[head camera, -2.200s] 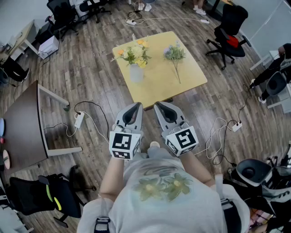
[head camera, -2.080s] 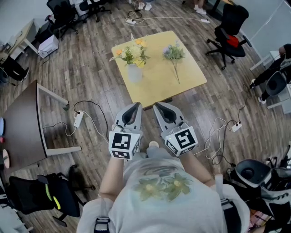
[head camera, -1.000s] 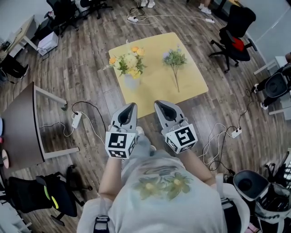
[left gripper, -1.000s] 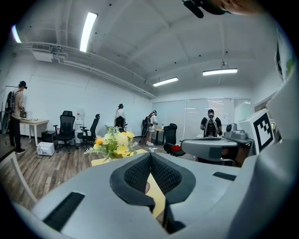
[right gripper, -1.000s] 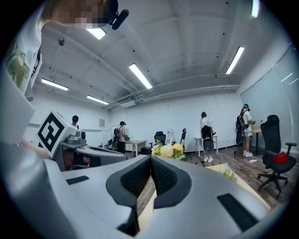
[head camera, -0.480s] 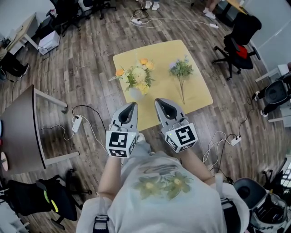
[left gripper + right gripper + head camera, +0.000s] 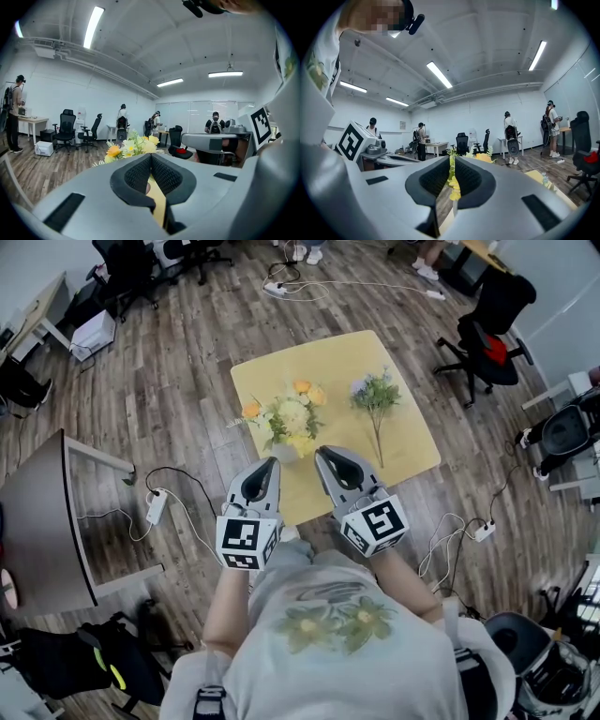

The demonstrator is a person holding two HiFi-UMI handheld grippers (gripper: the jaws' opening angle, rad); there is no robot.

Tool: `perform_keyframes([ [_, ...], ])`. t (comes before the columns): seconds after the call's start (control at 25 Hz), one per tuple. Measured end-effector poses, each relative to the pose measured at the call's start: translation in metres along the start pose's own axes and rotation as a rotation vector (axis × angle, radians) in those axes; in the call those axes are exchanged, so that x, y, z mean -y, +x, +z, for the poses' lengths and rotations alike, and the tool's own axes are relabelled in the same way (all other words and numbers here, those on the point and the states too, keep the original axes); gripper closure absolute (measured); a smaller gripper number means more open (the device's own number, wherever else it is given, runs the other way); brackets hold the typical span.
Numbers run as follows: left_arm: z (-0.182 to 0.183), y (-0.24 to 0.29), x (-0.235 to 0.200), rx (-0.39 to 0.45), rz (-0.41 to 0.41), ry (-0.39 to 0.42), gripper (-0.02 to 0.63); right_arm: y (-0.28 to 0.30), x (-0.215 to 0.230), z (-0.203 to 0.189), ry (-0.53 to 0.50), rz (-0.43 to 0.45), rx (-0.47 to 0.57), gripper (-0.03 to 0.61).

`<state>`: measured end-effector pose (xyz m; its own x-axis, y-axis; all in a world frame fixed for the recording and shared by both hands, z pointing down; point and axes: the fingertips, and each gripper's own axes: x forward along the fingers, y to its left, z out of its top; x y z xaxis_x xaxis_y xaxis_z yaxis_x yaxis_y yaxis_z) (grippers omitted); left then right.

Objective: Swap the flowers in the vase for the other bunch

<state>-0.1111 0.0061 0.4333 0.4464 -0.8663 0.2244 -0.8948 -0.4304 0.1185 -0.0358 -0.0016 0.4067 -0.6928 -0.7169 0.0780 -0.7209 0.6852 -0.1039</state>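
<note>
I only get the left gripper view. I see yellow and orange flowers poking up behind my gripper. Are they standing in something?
Observer: Yes. The head view shows the yellow and orange flowers standing in a pale vase on a square yellow table.
Operator: Where is the other bunch?
Observer: A purple bunch with green stems lies flat on the table, right of the vase and apart from it.
Operator: Is my other gripper holding anything?
Observer: No. The right gripper is shut and empty.
</note>
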Motion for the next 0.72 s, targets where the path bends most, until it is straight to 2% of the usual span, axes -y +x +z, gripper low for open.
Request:
perform_keyframes([
  [0.2, -0.005, 0.009, -0.019, -0.004, 0.004, -0.001, 0.597, 0.021, 0.003, -0.006, 0.010, 0.024, -0.018, 0.528],
  [0.28, -0.008, 0.010, -0.023, -0.012, 0.008, -0.001, 0.597, 0.028, 0.002, -0.010, 0.029, 0.042, -0.034, 0.442],
  [0.44, -0.009, 0.010, -0.030, -0.023, 0.028, -0.006, 0.597, 0.041, 0.002, -0.013, 0.016, 0.052, -0.065, 0.358],
  [0.72, -0.001, 0.017, -0.044, -0.030, 0.094, -0.015, 0.597, 0.065, 0.022, -0.017, -0.016, 0.022, -0.104, 0.322],
])
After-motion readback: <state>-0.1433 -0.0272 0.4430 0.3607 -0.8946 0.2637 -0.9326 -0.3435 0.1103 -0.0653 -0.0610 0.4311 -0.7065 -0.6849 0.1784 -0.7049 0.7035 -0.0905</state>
